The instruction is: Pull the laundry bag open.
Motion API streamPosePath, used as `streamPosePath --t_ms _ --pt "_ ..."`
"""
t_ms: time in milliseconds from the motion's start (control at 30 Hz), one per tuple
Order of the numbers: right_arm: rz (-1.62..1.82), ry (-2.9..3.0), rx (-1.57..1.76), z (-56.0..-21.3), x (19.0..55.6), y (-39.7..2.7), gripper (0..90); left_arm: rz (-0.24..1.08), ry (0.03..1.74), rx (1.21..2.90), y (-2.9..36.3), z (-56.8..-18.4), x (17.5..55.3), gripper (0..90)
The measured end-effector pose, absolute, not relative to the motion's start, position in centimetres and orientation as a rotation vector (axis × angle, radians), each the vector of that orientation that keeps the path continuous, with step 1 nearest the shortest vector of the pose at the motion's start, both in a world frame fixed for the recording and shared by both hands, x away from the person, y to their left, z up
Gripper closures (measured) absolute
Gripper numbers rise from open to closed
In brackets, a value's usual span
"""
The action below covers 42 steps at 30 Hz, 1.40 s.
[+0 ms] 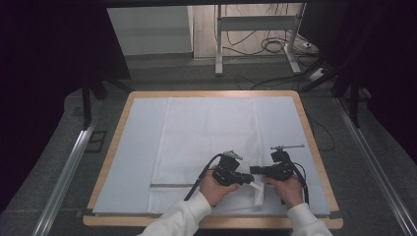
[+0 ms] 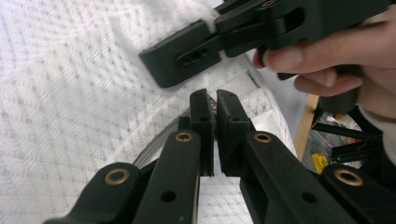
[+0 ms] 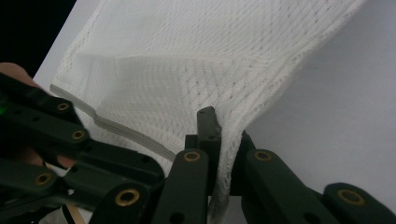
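- The wooden-rimmed table with a pale blue-grey top [image 1: 133,147] runs under both tongs and far ahead of them.
- The white mesh-knit cloth with a grey band along its near hem [image 1: 206,132] lies flat across the table, mostly ahead of and left of the tongs; its near right corner is lifted between them. No brand, label or writing can be read.
- The left gripper [image 1: 246,179] has its jaws nearly together, pinching a fold of that cloth [image 2: 65,93] at the tips.
- The right gripper [image 1: 255,170], just beside it, is clamped on the raised cloth edge [image 3: 196,60].
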State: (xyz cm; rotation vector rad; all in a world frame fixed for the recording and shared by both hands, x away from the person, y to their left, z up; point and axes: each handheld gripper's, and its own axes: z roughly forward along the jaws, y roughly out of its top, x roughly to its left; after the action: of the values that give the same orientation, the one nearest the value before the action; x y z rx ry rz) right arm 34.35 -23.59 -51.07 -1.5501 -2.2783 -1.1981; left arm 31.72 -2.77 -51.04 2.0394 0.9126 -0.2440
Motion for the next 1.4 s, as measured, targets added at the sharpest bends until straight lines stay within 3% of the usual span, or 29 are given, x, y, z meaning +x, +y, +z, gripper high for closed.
streamPosePath --t_ms 1400 --pt "-1.216 -2.294 -1.545 -51.0 33.7 -23.7 88.4 -0.24 0.926 2.044 -2.2 -52.2 31.9 87.1"
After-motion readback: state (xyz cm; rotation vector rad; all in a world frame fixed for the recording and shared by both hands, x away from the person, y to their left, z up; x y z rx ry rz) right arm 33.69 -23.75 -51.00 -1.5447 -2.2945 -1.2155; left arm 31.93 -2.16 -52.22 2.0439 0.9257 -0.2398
